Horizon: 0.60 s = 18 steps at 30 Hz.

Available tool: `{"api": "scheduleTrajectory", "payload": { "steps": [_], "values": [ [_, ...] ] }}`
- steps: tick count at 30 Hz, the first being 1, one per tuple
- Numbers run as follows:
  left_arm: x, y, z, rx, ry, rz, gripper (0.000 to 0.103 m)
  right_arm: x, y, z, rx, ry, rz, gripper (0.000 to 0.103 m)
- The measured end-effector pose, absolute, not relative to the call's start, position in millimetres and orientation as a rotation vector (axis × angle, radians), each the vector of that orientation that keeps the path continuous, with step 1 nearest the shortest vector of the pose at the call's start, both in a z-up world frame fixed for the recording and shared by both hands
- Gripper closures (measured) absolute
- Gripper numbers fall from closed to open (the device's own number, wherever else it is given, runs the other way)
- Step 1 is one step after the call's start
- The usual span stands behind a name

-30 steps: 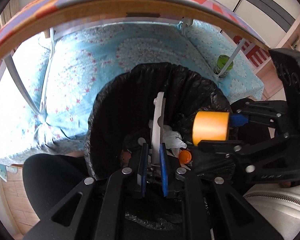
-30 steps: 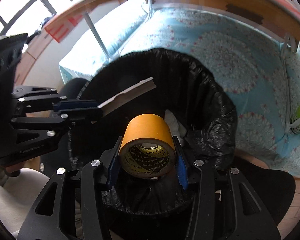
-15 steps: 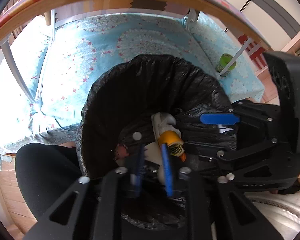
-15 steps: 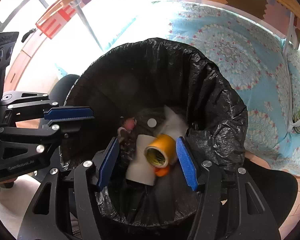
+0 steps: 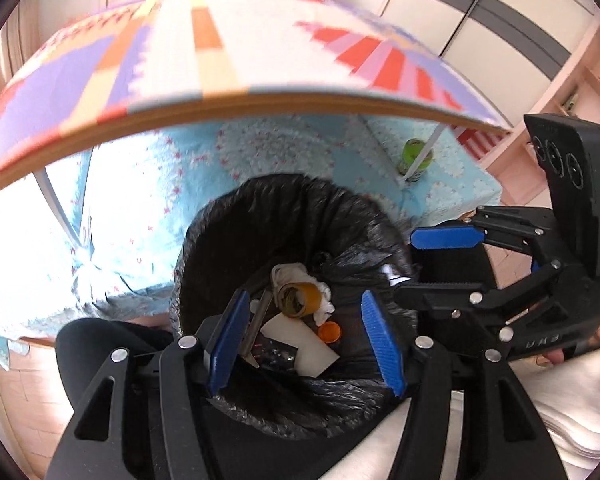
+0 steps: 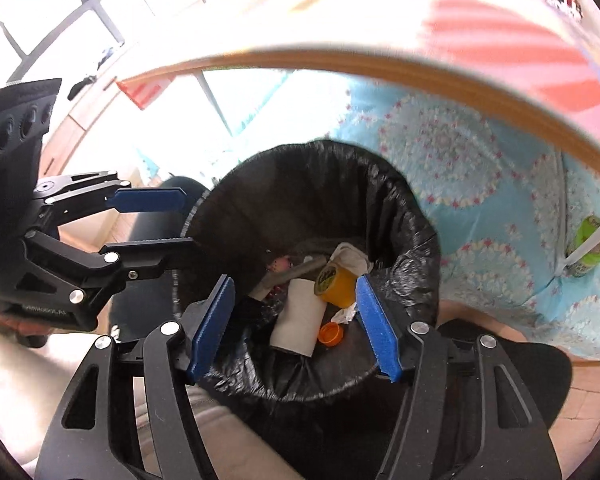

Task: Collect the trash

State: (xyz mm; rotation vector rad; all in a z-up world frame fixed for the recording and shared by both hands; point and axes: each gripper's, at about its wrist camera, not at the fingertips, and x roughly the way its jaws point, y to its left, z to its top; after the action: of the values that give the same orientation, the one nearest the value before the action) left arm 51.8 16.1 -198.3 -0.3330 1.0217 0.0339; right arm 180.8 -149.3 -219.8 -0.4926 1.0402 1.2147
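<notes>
Only the right wrist view is showing a window [image 6: 72,4]; the left one is showing cupboard doors [image 5: 496,12]. The left gripper [image 5: 304,344] and right gripper [image 6: 296,328] are hanging spread and empty above the black-lined bin [image 6: 412,248], jaws just having been opening. The yellow tape roll [image 6: 338,282] is lying inside, below the fingers, beside a white roll [image 6: 300,316] and an orange cap [image 6: 331,334]
</notes>
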Motion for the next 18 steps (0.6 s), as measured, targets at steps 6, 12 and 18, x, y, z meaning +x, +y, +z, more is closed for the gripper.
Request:
{"api": "scheduleTrajectory", "payload": {
  "steps": [6, 12, 18],
  "values": [
    [33, 10, -164, -0.322, 0.970, -0.002, 0.032, 174, -166, -187, -0.485, 1.003, 1.249, 0.036],
    [24, 2, -143, -0.295, 0.943, -0.015, 0.020, 160, -176, -164, -0.515, 0.983, 1.283, 0.035],
    [19, -1, -132, -0.291, 0.938, -0.029, 0.011, 153, -182, -154, -0.502, 0.990, 1.296, 0.028]
  ]
}}
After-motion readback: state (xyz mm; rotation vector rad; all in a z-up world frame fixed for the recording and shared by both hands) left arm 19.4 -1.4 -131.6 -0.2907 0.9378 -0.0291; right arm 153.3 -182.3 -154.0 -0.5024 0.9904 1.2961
